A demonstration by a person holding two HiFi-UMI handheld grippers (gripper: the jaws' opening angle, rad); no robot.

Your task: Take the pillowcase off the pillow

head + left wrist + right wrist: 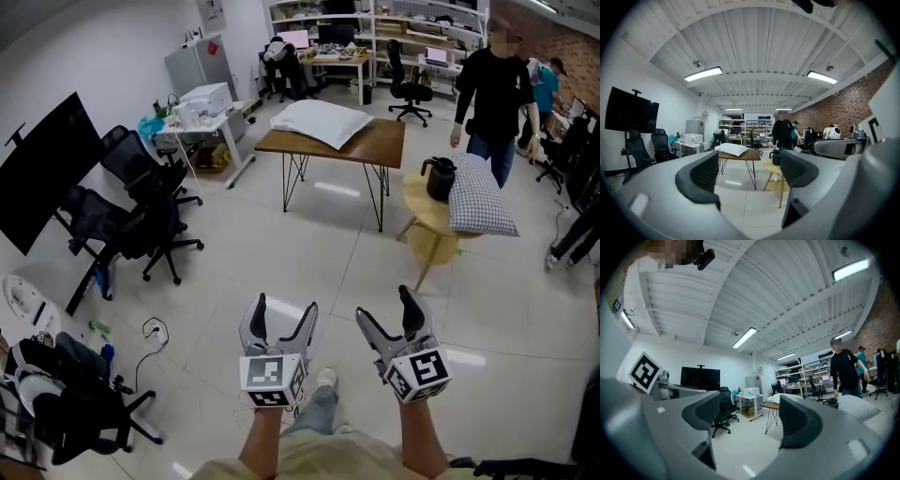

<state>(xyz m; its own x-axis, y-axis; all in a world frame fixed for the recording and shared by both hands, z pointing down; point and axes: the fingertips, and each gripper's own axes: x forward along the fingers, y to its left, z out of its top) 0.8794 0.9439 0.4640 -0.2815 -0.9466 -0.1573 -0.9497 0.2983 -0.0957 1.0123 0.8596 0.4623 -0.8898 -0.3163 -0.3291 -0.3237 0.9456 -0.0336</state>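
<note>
A white pillow (321, 122) lies on the brown table (384, 142) far ahead; it also shows as the white pillow (732, 149) in the left gripper view. A checkered pillow (480, 197) rests on a round yellow table (422, 202) to the right and shows as the checkered pillow (855, 406) in the right gripper view. My left gripper (284, 309) and right gripper (385, 307) are held side by side over the floor, well short of both pillows. Both are open with nothing between their jaws, as seen on the left gripper (750, 176) and the right gripper (750, 420).
A black kettle (440, 178) stands beside the checkered pillow. A person in black (494, 89) stands behind the round table. Black office chairs (141, 220) line the left side below a dark screen (47, 164). Cables and bags lie on the floor at lower left.
</note>
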